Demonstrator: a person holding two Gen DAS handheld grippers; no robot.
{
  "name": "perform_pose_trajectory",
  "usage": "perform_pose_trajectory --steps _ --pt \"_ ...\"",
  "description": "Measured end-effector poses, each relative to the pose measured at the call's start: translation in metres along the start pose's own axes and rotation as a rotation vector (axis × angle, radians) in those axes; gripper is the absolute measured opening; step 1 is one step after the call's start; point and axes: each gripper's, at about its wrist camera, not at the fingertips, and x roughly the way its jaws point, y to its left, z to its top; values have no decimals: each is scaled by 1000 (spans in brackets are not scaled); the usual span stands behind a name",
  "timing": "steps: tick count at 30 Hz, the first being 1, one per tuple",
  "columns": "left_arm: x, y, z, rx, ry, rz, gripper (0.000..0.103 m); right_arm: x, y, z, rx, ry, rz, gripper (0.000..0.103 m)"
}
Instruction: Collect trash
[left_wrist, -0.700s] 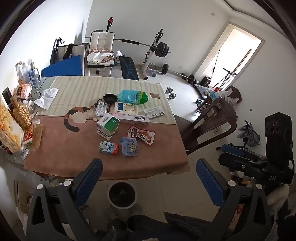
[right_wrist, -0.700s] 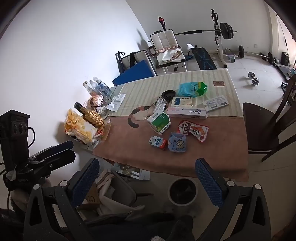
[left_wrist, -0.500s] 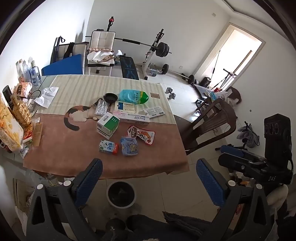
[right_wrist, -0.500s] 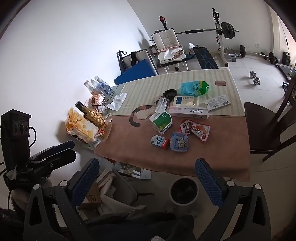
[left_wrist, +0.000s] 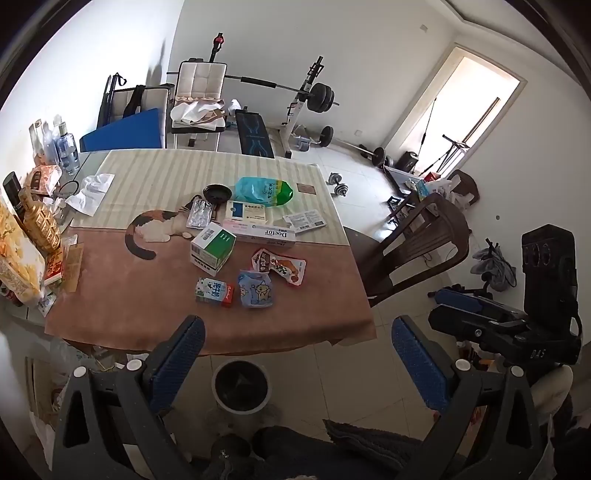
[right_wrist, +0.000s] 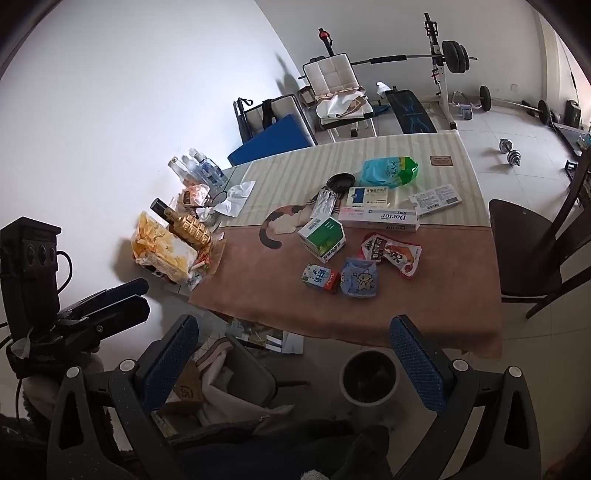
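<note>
left gripper (left_wrist: 295, 354): jaws fully apart, empty | right gripper (right_wrist: 295, 354): jaws fully apart, empty | wrappers (left_wrist: 255, 293): on table (left_wrist: 110, 310), 12 o'clock of both grippers | bin (left_wrist: 241, 386): on floor below table's near edge

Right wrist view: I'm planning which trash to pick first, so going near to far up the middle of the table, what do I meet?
Trash bin → blue pouch → red snack wrapper → long Doctor box → green-and-blue bag.

Both grippers (left_wrist: 295, 354) (right_wrist: 293, 354) wide open, empty
</note>
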Motion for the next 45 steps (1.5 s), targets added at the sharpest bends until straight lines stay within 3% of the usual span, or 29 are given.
perform_pose_trajectory --steps 45 --pt "5 -9 -7 -4 20 -25 103 4 7 -4 -9 19 12 103"
